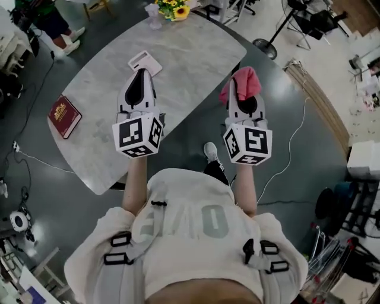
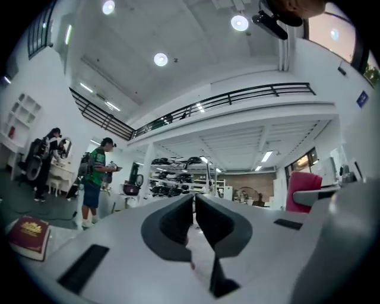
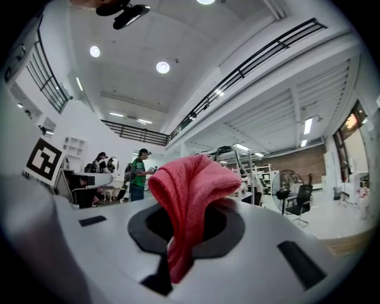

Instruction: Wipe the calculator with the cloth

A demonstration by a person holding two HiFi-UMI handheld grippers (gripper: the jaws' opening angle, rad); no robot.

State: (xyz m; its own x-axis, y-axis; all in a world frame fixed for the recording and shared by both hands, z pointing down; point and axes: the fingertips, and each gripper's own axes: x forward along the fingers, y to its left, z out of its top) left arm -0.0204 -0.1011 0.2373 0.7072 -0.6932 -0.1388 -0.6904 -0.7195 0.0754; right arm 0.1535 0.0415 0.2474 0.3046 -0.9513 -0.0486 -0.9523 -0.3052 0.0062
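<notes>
In the head view a small white calculator (image 1: 144,62) lies flat on the grey marble table (image 1: 196,59), just beyond the tips of my left gripper (image 1: 143,72). The left gripper (image 2: 194,199) is shut with nothing between its jaws and is held level above the table. My right gripper (image 1: 239,90) hovers over the table's right edge, shut on a pink cloth (image 1: 245,81). In the right gripper view the cloth (image 3: 191,178) bunches up out of the jaws and hangs down between them. The calculator is in neither gripper view.
A red book (image 1: 64,116) lies near the table's left edge, and the same book (image 2: 28,236) shows at lower left in the left gripper view. A vase of yellow flowers (image 1: 171,8) stands at the far end. A person in green (image 2: 97,178) stands in the room beyond.
</notes>
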